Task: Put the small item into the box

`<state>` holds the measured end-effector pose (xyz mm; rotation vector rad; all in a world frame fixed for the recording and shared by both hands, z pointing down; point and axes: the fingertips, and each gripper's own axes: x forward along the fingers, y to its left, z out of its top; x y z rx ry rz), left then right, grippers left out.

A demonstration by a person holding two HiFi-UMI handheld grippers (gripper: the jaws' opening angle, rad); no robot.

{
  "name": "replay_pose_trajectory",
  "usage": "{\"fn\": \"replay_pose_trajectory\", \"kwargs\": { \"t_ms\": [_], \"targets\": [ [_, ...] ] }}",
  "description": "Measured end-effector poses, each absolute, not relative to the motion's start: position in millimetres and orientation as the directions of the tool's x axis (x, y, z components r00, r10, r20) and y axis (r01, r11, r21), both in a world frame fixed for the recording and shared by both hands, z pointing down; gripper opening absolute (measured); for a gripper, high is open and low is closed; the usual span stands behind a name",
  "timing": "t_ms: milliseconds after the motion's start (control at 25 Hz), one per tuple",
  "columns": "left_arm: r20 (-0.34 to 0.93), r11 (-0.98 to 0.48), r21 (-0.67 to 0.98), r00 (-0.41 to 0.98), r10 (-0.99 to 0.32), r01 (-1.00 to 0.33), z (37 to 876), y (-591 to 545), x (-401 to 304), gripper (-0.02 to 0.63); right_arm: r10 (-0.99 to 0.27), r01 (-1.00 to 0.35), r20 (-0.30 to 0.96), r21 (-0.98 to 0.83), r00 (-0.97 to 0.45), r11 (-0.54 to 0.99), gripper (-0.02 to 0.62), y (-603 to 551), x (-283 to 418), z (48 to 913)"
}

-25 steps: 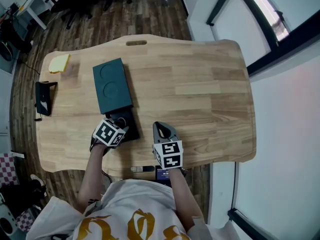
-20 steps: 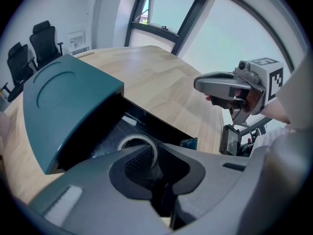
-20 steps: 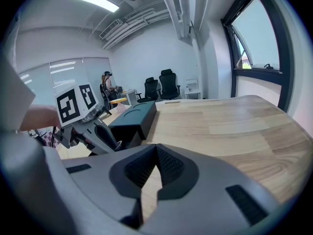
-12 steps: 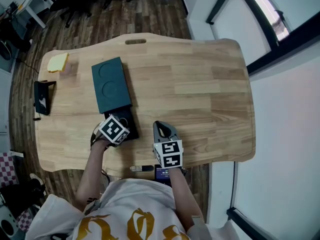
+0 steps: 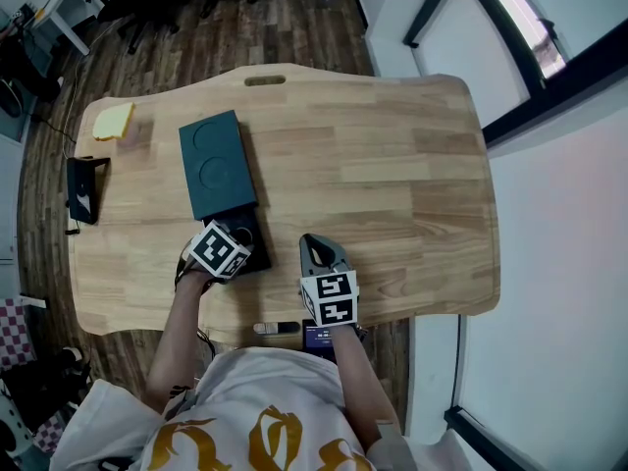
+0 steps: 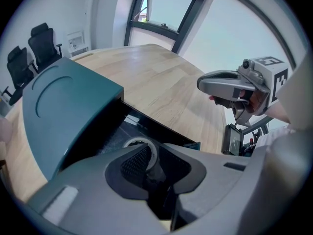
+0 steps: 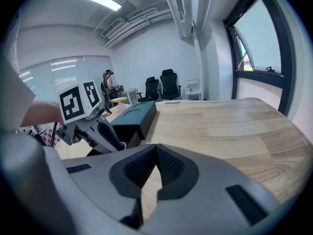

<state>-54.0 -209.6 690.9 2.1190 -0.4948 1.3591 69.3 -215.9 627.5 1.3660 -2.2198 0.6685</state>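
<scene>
Pinching a small white ring between its dark ribbed pads, the left gripper hangs over the open end of a long dark teal box. The ring stands on edge in the narrow gap of the jaws, just above the box's black inner tray, which is slid out from under the teal cover toward the person. Two shallow round recesses mark the top of that cover. From the head view, the left gripper sits at the near end of the box, its marker cube covering most of the tray.

Just to the right, the right gripper rests near the front edge of the pale wooden table, apart from the box; in its own view its jaws are pressed together with nothing between them.

At the table's far left corner lies a yellow flat piece, and a black stand sits by the left edge, both well apart from the box. A small dark device with a screen shows below the near edge. Black office chairs stand beyond the table's far end.
</scene>
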Motion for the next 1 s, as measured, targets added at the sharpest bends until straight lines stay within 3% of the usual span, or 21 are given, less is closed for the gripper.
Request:
{"fn": "replay_pose_trajectory", "kwargs": {
  "t_ms": [240, 440, 760, 1000],
  "targets": [
    [0.854, -0.723, 0.293, 0.512, -0.097, -0.626, 672.8, -212.4, -53.8, 0.072, -0.696, -0.898, 0.581, -0.167, -0.422, 0.406, 0.005, -213.8, 66.0, 614.7],
    [0.735, -0.656, 0.297, 0.604, -0.307, -0.694, 631.9, -227.4, -56.6, 0.071, -0.714, -0.898, 0.555, -0.163, -0.427, 0.409, 0.005, -207.9, 63.6, 598.6],
    [0.573, -0.637, 0.200, 0.616, -0.540, -0.744, 572.1, -220.6, -64.3, 0.067, -0.762, -0.899, 0.488, -0.131, -0.425, 0.418, 0.005, -191.2, 61.1, 560.3],
    [0.454, -0.581, 0.189, 0.595, -0.663, -0.792, 534.6, -204.2, -81.5, 0.003, -0.797, -0.901, 0.429, -0.118, -0.425, 0.417, 0.005, -175.2, 59.0, 531.7]
  ]
}}
